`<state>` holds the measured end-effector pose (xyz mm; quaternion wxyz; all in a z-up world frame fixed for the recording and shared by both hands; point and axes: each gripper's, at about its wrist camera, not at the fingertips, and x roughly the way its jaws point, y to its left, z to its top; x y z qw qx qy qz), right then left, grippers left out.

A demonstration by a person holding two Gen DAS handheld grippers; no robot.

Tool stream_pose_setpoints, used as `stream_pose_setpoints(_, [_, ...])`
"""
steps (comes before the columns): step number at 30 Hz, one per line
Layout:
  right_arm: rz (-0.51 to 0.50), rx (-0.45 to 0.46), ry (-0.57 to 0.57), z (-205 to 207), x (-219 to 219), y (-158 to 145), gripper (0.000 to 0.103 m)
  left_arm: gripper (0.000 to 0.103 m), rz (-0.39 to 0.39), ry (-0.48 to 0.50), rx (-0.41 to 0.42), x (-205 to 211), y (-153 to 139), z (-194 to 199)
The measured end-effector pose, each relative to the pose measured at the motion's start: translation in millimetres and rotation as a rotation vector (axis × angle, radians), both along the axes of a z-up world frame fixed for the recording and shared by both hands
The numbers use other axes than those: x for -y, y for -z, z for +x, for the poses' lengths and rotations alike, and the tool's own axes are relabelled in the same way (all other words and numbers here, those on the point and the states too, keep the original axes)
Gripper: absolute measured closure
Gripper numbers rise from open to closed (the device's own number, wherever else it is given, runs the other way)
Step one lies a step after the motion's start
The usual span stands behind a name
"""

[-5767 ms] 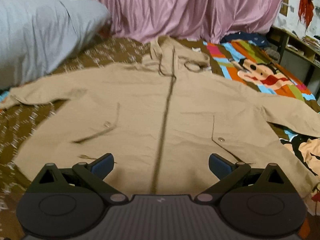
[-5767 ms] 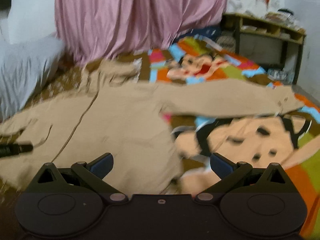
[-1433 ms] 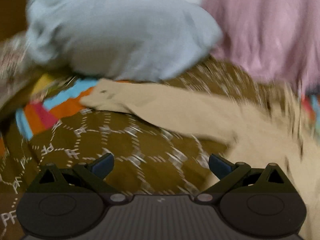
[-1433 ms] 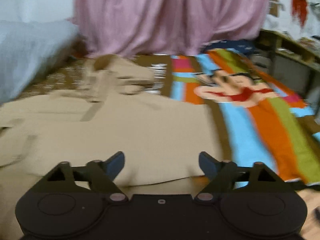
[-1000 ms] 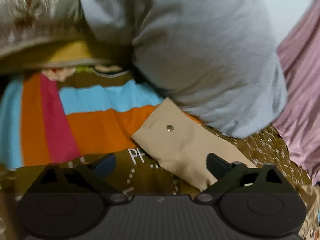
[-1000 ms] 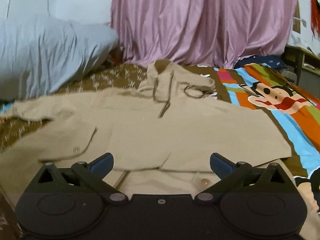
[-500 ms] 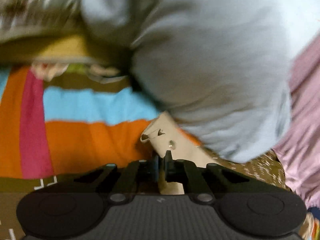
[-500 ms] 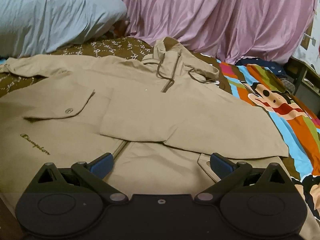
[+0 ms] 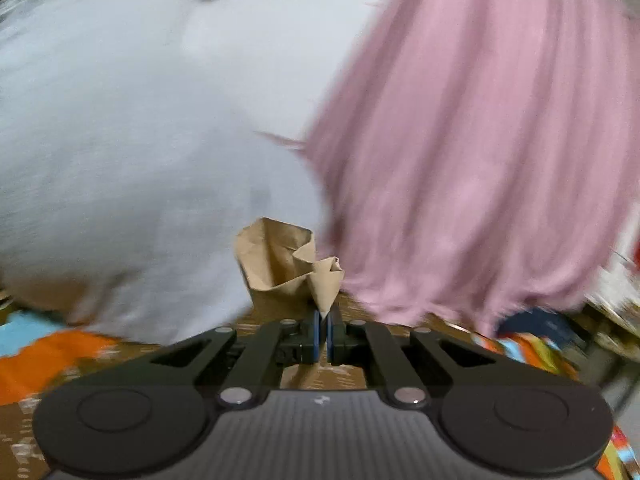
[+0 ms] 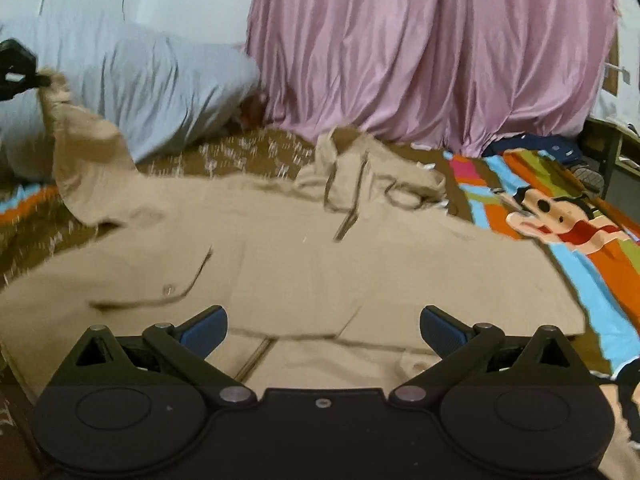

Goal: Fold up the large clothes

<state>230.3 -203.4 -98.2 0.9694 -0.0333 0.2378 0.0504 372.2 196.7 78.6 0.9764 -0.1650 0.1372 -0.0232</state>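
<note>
No text, label or number is legible anywhere in either view.

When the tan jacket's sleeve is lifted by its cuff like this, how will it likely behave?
Probably floppy: the sleeve sags in a curve from the left tongs down to the tan jacket. The cuff crumples where it is pinched, so it likely keeps no shape. The body lies flat on the bed, so only the sleeve seems to follow.
</note>
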Motion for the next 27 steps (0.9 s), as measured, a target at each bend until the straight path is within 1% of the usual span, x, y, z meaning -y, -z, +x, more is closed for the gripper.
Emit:
stream_pose_setpoints(2, [0.029,0.022,0.012,-6,17,-10,0.001,0.101,0.031,0.064,-0.008,47,-5,1])
stream_pose_setpoints(5, [0.054,0.024,0.037,-12,43,-17,0.001,0.101,0.007,0.157,-0.064,119,6,8])
stream_pose_setpoints(7, [0.034,0.011,0.038,-12,56,-17,0.001,0.101,0.013,0.223,-0.1,161,22,9])
stream_pose_setpoints(9, [0.019,0.002,0.047,-13,70,-18,0.001,0.101,0.029,0.288,-0.136,197,48,4])
stream_pose_setpoints(10, [0.018,-0.002,0.054,-15,77,-19,0.001,0.101,0.025,0.322,-0.162,211,64,0])
stream_pose_setpoints(13, [0.035,-0.01,0.096,-24,99,-18,0.001,0.101,0.018,0.409,-0.254,249,114,-12])
stream_pose_setpoints(16, [0.055,-0.031,0.127,-33,117,-13,0.001,0.1,-0.007,0.487,-0.369,267,157,-24])
stream_pose_setpoints(17, [0.055,-0.037,0.138,-36,121,-10,0.001,0.098,-0.006,0.496,-0.406,270,167,-29])
stream_pose_setpoints(19, [0.068,-0.052,0.155,-40,128,-6,0.001,0.096,-0.009,0.523,-0.449,268,180,-33])
stream_pose_setpoints(21, [0.095,-0.069,0.169,-41,134,-2,0.001,0.088,-0.039,0.538,-0.484,254,184,-36])
stream_pose_setpoints(22, [0.102,-0.074,0.175,-40,133,0,0.001,0.071,-0.061,0.548,-0.495,247,180,-36])
stream_pose_setpoints(23, [0.111,-0.078,0.178,-38,133,1,0.001,0.043,-0.082,0.554,-0.499,239,179,-38])
stream_pose_setpoints(25, [0.133,-0.079,0.173,-36,131,2,0.001,0.021,-0.108,0.531,-0.485,223,172,-36])
stream_pose_setpoints(27, [0.163,-0.087,0.154,-28,126,2,0.001,0.019,-0.122,0.541,-0.472,204,168,-36])
